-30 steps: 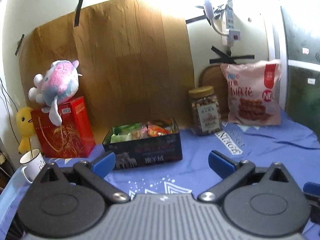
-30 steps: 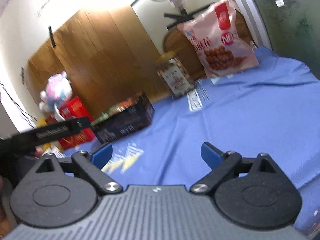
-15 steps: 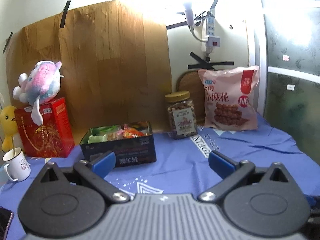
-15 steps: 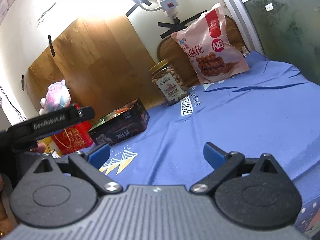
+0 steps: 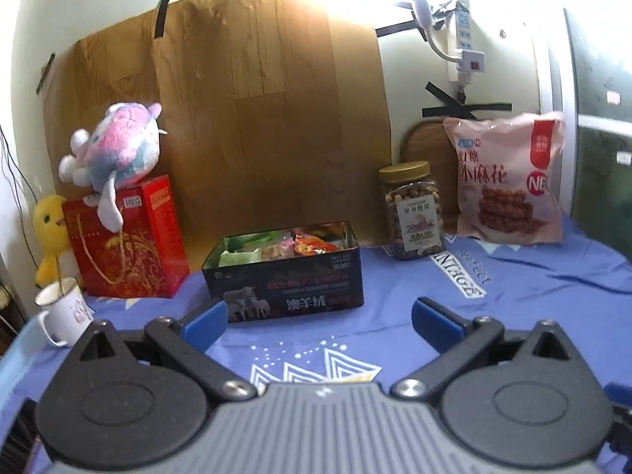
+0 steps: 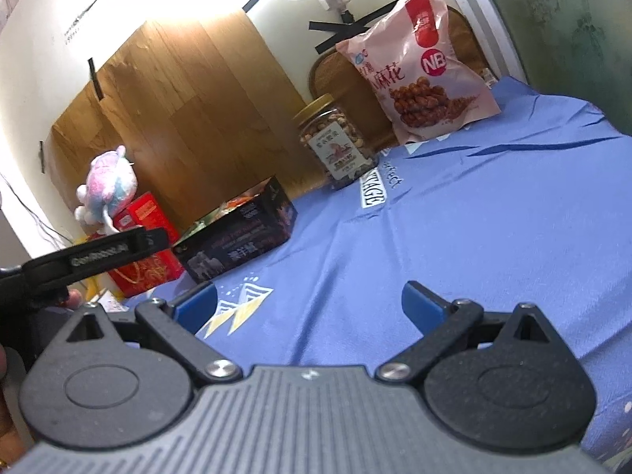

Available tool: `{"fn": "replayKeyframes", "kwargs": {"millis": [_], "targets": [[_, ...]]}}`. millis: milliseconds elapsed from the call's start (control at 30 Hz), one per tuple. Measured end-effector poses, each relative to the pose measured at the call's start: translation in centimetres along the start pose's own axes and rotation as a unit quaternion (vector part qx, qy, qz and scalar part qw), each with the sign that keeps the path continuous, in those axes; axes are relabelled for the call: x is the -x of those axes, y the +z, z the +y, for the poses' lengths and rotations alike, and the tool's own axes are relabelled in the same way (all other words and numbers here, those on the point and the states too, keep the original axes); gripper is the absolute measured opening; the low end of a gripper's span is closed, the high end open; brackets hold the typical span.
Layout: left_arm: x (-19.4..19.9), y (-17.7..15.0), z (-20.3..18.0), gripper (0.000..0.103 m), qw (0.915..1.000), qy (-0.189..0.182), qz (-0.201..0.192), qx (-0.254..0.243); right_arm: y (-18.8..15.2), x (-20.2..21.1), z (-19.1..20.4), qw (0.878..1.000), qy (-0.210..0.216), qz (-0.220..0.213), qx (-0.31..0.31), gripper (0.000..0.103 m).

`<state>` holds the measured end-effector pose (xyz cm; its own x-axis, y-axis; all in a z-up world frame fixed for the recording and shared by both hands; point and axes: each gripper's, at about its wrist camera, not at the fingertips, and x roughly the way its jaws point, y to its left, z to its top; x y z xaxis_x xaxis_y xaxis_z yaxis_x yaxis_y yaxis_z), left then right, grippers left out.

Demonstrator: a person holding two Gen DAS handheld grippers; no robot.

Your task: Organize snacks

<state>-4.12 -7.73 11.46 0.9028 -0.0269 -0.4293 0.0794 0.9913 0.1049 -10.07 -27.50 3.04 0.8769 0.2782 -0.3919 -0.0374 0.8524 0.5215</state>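
Note:
A dark open tin holds several wrapped snacks on the blue cloth; it also shows in the right wrist view. A nut jar with a gold lid stands right of it. A pink snack bag leans on the wall at the far right. My left gripper is open and empty, just in front of the tin. My right gripper is open and empty over bare cloth.
A red gift box with a plush toy on top stands at the left, by a yellow duck and a white mug. A wood-grain board covers the back wall. The left gripper's body shows at the right wrist view's left.
Both grippers stayed open. The left view swung right and back, and now sits closer to the tin. The right view steadied and tilted, with the jar and bag nearer.

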Motion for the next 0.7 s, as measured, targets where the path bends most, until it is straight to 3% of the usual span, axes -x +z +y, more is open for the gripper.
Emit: {"fn": "replayKeyframes", "kwargs": {"millis": [167, 300, 433, 700], "targets": [[-0.2, 0.1, 0.4, 0.103, 0.9997, -0.024, 0.004, 0.001, 0.3, -0.3, -0.5, 1.000, -0.008, 0.003, -0.013, 0.101], [-1.4, -0.6, 1.3, 0.103, 0.9973, -0.038, 0.062, 0.011, 0.4, -0.7, 0.1, 1.000, -0.002, 0.006, -0.005, 0.101], [-2.2, -1.8, 3.1, 0.103, 0.9954, -0.007, 0.095, 0.013, 0.0, -1.7, 1.4, 1.000, 0.021, 0.020, 0.004, 0.101], [-3.4, -3.1, 8.0, 0.103, 0.9879, 0.037, 0.133, 0.070, 0.4, -4.8, 5.2, 0.996, 0.071, 0.043, 0.044, 0.101]]}}
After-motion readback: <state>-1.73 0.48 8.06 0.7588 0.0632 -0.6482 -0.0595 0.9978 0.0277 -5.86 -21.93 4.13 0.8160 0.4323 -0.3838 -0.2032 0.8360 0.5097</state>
